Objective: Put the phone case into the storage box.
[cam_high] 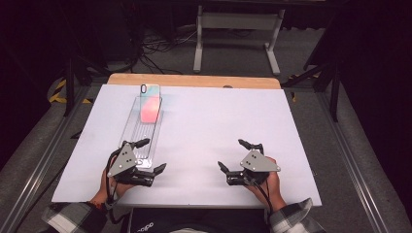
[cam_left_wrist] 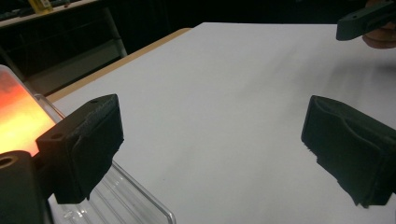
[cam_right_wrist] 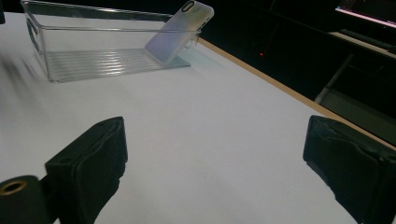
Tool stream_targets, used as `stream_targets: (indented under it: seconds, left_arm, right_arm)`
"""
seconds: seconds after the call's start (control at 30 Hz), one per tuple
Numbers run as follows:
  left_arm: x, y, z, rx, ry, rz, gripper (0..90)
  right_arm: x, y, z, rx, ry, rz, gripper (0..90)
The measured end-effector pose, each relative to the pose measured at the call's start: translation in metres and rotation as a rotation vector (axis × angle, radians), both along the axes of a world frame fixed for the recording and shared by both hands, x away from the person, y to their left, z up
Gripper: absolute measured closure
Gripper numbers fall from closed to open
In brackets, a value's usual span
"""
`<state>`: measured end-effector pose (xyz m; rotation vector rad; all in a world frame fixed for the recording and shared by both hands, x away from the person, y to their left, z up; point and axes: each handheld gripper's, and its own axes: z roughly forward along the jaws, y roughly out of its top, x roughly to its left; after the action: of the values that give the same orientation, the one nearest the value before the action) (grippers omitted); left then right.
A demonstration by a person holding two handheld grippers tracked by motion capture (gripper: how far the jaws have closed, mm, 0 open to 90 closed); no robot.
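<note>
Left gripper [cam_high: 148, 156] sits by the clear tray [cam_high: 130, 127], jaws spread; right gripper [cam_high: 237, 156] likewise spread; phone case [cam_high: 150, 102] leans inside the tray.

Each hand holds a black two-jaw tool: the left gripper [cam_high: 148, 155] and the right gripper [cam_high: 238, 154] both carry a grey three-cornered plate on top, dotted with small dark screw holes. Their jaws end in chunky black pads [cam_left_wrist: 84, 144] with matte, moulded faces. Thin black cables trail back toward plaid grey-and-white sleeves [cam_high: 73, 217].
</note>
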<state>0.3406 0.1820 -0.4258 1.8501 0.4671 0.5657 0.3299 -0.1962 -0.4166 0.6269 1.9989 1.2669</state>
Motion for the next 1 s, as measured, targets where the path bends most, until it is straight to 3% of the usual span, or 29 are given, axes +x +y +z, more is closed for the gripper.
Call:
stream_targets:
  seconds: [0.33,0.47,0.7,1.0]
  left_arm:
    - [0.001,-0.010,-0.013,0.048,0.033,-0.038,6.6]
    - [0.001,-0.011,-0.014,0.040,0.042,-0.040,6.6]
    - [0.000,-0.011,-0.011,0.038,0.023,-0.041,6.9]
    - [-0.003,-0.010,-0.010,0.031,0.015,-0.050,7.0]
  right_arm:
    - [-0.002,0.002,-0.003,-0.019,0.026,0.045,5.0]
    - [-0.003,0.002,-0.004,-0.026,0.033,0.055,5.0]
    - [-0.003,0.002,-0.006,-0.042,0.034,0.057,6.1]
    - [-0.005,0.003,-0.004,-0.046,0.014,0.049,7.2]
